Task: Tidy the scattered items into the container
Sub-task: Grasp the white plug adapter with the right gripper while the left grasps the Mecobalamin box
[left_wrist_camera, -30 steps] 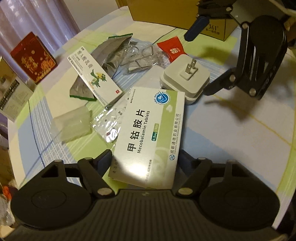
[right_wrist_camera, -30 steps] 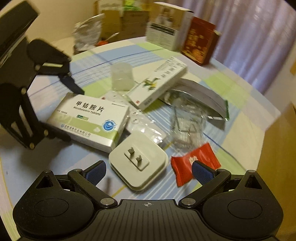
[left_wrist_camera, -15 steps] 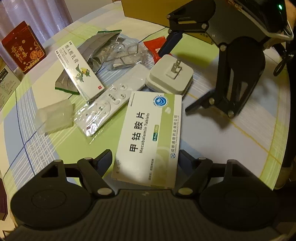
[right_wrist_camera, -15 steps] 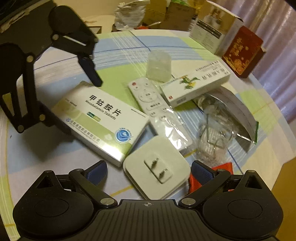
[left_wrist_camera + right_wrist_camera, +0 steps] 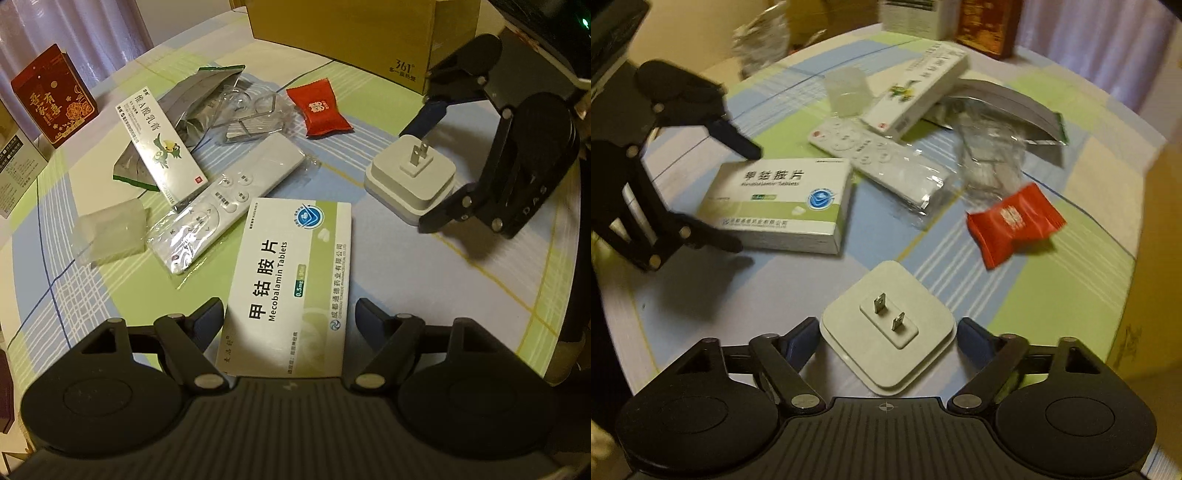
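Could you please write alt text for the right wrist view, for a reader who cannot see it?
The right gripper straddles a white plug adapter, prongs up, on a checked tablecloth. Beyond lie a Mecobalamin tablet box bracketed by the left gripper, a white remote and a red sachet.

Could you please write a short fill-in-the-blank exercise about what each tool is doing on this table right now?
1. The left tool has its fingers on either side of the box of ____ Tablets.
2. The right tool straddles the white plug adapter, whose two metal prongs point ____.
3. The candy wrapper lying near the cardboard box is ____ in colour.

Missing words: Mecobalamin; up; red
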Demonstrator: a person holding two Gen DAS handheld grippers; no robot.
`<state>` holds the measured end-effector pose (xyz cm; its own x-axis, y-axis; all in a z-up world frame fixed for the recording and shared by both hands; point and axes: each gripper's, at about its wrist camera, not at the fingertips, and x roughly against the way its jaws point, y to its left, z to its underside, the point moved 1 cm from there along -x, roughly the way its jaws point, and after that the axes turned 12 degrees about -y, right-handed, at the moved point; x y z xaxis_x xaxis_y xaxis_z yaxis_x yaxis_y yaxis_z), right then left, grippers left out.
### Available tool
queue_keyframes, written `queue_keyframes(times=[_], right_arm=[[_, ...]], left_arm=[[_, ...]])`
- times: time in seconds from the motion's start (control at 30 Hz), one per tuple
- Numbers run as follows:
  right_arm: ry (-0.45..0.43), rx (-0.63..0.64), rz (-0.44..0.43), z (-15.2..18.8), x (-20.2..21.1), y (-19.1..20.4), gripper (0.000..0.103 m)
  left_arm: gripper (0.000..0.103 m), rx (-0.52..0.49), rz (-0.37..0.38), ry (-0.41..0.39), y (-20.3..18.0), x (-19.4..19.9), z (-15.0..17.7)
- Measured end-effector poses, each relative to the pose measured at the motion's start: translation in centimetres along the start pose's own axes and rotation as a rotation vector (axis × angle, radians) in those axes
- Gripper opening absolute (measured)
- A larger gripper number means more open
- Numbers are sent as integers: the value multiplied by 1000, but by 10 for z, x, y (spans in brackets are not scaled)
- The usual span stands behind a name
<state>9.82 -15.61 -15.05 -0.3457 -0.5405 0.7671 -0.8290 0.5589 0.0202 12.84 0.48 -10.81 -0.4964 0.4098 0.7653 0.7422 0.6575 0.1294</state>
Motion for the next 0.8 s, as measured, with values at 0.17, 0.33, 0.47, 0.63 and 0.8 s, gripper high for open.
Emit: queue_keyframes(times=[0.17,0.33,0.47,0.63,0.8], right_arm=[[15,-136,72,2,0,-4,92],[-12,-372,107,0,7,-11,91],[-53,-396,170,-8,2,-5,91],[-44,-302,210,-12,-4,-5,75],[-42,-39,112,-1,4,7,74]], left_arm=[[75,-13,-5,7,-4,0,0],[75,6,-9,0,-2,-1,0],[75,24,-8,-4,-1,-2,0],[75,24,-12,-7,0,0,1],[75,15,-6,-22,0,2,0]])
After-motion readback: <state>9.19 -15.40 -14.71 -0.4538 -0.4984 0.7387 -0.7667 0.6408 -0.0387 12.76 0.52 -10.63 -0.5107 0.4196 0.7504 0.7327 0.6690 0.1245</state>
